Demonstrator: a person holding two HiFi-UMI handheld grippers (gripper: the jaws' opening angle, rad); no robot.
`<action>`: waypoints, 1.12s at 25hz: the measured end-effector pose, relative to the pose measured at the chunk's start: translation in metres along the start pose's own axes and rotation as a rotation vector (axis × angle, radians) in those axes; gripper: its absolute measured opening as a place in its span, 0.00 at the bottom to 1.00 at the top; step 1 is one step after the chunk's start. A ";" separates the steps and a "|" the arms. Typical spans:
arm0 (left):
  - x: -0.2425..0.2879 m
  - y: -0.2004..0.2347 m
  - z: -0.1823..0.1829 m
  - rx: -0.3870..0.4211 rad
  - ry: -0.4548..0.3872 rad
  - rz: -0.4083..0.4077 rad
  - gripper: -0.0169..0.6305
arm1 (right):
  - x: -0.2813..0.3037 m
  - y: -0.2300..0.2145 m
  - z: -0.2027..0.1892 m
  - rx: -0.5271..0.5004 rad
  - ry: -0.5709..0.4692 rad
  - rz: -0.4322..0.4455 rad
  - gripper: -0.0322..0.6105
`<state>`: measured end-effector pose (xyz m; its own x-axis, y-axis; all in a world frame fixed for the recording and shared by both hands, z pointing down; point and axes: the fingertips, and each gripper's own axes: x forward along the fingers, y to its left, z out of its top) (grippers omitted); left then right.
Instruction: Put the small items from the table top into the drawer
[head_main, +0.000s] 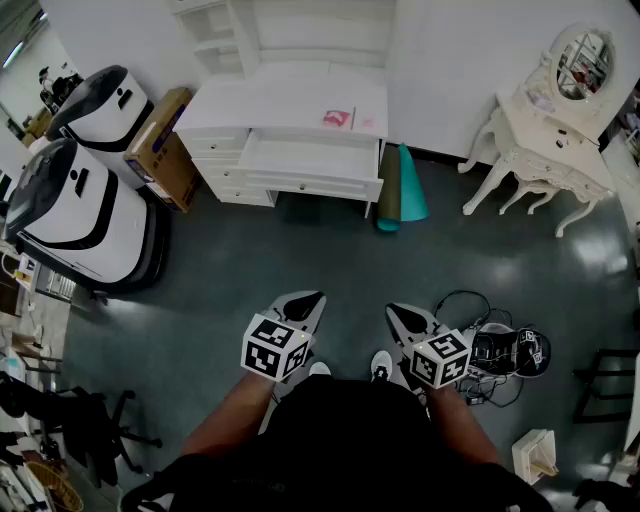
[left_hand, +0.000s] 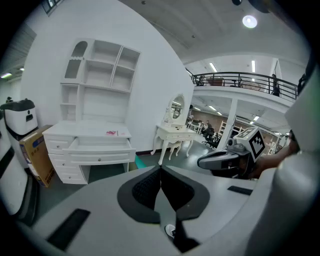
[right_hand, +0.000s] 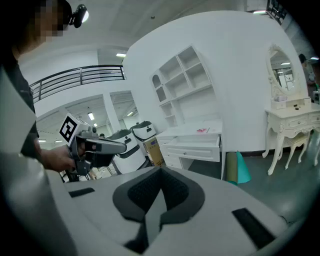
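Observation:
A white desk (head_main: 290, 105) stands far ahead, its wide drawer (head_main: 312, 163) pulled open. Small pink items (head_main: 338, 118) lie on the desk top at its right end; they also show as a pink patch (left_hand: 111, 133) in the left gripper view and as a pink patch (right_hand: 202, 130) in the right gripper view. My left gripper (head_main: 312, 298) and right gripper (head_main: 395, 310) are held side by side close to my body, well short of the desk. Both are shut with nothing between the jaws, as the left gripper (left_hand: 160, 170) and right gripper (right_hand: 161, 172) show in their own views.
Two large white machines (head_main: 80, 200) and a cardboard box (head_main: 165, 145) stand left of the desk. Rolled green and teal mats (head_main: 400, 185) lean at its right. A white dressing table (head_main: 545, 140) with a mirror is further right. Cables and a black device (head_main: 505, 350) lie on the floor by my right gripper.

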<state>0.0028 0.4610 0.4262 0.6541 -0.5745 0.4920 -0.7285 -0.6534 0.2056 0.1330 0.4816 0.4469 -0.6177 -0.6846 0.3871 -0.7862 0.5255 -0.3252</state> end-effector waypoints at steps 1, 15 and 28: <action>0.000 0.000 0.000 -0.001 0.001 -0.001 0.04 | 0.000 0.000 0.000 -0.001 0.000 -0.001 0.09; -0.006 0.001 -0.003 0.001 0.001 -0.003 0.04 | 0.002 0.005 -0.001 0.015 -0.013 0.000 0.09; -0.015 0.016 -0.025 -0.004 0.052 -0.025 0.04 | 0.013 0.025 0.001 0.016 -0.065 0.012 0.09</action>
<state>-0.0239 0.4720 0.4430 0.6608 -0.5313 0.5301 -0.7128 -0.6656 0.2214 0.1051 0.4851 0.4427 -0.6243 -0.7098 0.3262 -0.7778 0.5262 -0.3437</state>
